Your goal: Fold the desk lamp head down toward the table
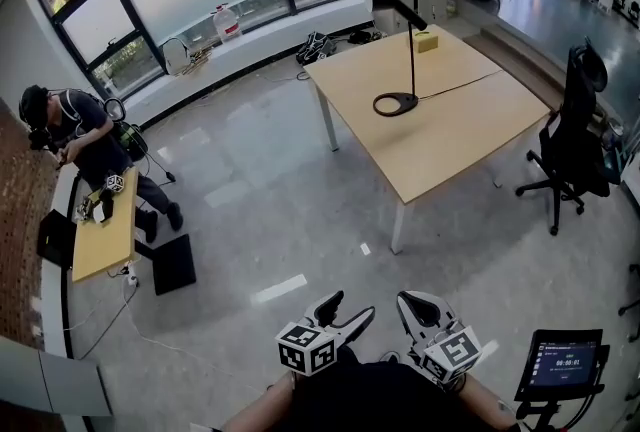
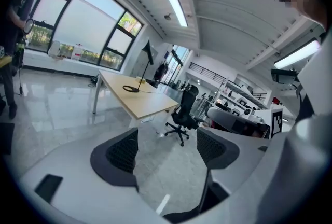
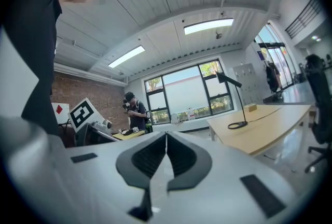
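The black desk lamp stands on the far wooden table (image 1: 450,135), with its ring base (image 1: 396,104), an upright stem and its long head (image 1: 395,2) angled up to the left. The lamp also shows far off in the left gripper view (image 2: 130,88) and the right gripper view (image 3: 237,125). Both grippers are close to my body, several steps of floor away from the table. My left gripper (image 1: 350,311) (image 2: 166,148) is open and empty. My right gripper (image 1: 408,306) (image 3: 166,153) is shut with nothing between its pads.
A black office chair (image 1: 575,140) stands at the table's right side. A yellow box (image 1: 427,41) lies on the far table corner. A person (image 1: 75,135) stands by a small desk (image 1: 105,240) at the left. A tablet on a stand (image 1: 563,363) is at my right.
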### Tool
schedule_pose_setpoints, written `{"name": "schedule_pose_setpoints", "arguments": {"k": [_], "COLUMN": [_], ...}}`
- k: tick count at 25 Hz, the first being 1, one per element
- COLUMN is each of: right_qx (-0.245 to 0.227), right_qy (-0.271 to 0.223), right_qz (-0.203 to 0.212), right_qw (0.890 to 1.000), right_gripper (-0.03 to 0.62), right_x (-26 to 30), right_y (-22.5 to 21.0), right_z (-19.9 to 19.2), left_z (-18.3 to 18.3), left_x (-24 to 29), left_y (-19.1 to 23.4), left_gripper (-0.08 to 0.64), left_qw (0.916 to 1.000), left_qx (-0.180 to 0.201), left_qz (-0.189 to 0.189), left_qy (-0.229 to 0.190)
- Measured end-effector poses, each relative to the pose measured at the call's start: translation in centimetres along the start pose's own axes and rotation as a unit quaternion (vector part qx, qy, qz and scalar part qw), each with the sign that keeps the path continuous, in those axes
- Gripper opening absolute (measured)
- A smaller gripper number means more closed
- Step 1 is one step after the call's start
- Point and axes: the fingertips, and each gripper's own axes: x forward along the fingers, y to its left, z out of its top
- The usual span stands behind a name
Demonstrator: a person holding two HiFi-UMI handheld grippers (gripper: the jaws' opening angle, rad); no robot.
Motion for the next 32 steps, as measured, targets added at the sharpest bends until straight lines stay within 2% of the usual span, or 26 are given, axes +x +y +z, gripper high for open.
{"name": "schedule_pose_setpoints", "arguments": {"k": [6,11,15,21,28,32], "right_qx": [0.005,0.005,0.007,0.015,0.018,-0.013], "right_qy": [0.011,0.019,0.024,0.040,0.047,0.072], "right_qz": [0.012,-0.004,-0.012,-0.030,-0.048,-0.058], "right_qw": [1.000,1.000,1.000,0.999,0.998,0.996], "right_gripper": [0.006,0.006,0.006,0.006,0.005,0.005], "right_x": [1.3,4.2,8.5,14.8,23.1,25.5], "right_y": [-0.7,-1.3,-1.3,-0.5,1.2,1.8], "right_z": [-0.4,-0.2,-0.1,0.6,0.3,0.2], "left_z": [0.6,2.2,4.3,8.3,10.4,11.6], "left_x": [0.8,1.2,1.2,-0.1,-1.2,-1.6], "left_y": [1.2,3.5,7.7,13.3,21.9,25.1], "left_gripper": [0.365,0.365,0.365,0.365,0.365,0.365], "left_qw": [0.9999,1.0000,0.9999,0.9998,0.9996,0.9994], "left_qx": [-0.007,-0.001,-0.014,-0.010,-0.018,-0.028], "left_qz": [0.007,-0.005,-0.009,-0.017,-0.023,-0.021], "left_qy": [-0.004,0.000,-0.002,-0.004,0.006,0.006]}}
